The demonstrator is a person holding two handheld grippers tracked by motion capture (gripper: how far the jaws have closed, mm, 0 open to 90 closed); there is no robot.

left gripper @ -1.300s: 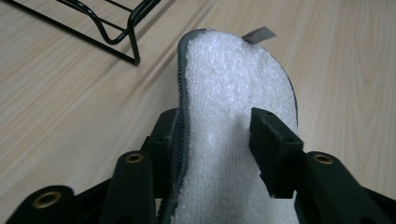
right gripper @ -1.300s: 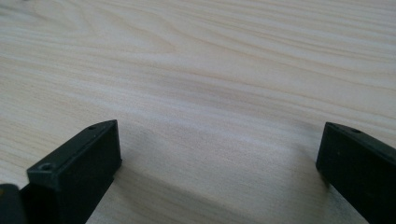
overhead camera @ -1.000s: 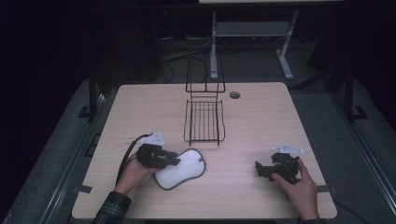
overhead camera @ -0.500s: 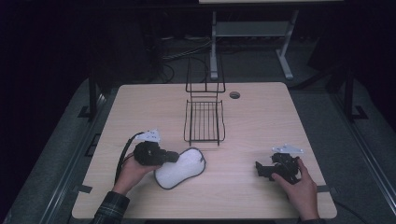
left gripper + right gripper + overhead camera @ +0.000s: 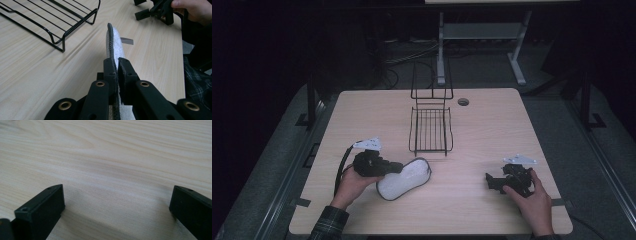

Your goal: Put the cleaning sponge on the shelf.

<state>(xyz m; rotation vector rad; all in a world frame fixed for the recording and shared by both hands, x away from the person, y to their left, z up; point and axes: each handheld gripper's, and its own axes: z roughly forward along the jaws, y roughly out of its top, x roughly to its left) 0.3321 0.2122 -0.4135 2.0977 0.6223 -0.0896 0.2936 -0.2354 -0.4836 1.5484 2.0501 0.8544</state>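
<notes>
Your left gripper (image 5: 394, 167) has the insole (image 5: 404, 179) pinched at its edge, jaws pressed tight on the dark-bound rim. In the left gripper view the insole (image 5: 115, 47) stands on edge between your jaws, its white fleecy face to one side, running away from you toward the rack (image 5: 52, 20). From above it sits at the near left of the table (image 5: 492, 130), just short of the rack's (image 5: 430, 131) near edge, apart from it. Whether its far end rests on the wood or hangs just clear, I cannot tell.

Your right gripper (image 5: 493, 181) rests near the right edge, well apart from the insole. Its jaws are spread wide with nothing between them, bare wood below in the right gripper view (image 5: 117, 205).

Now, handling. This thing looks light and soft, a thin padded sheet, so expect it to bend and droop away from the grip rather than stay flat. The fleece looks grippy, so slipping seems unlikely; flopping is the worry. The stitched rim is probably the firmest part, and you hold it there, which is a sound place. A hold nearer the middle of the long side would likely keep both ends from sagging. If you want it steady, bring the right gripper in to take the far end at the rim.
</notes>
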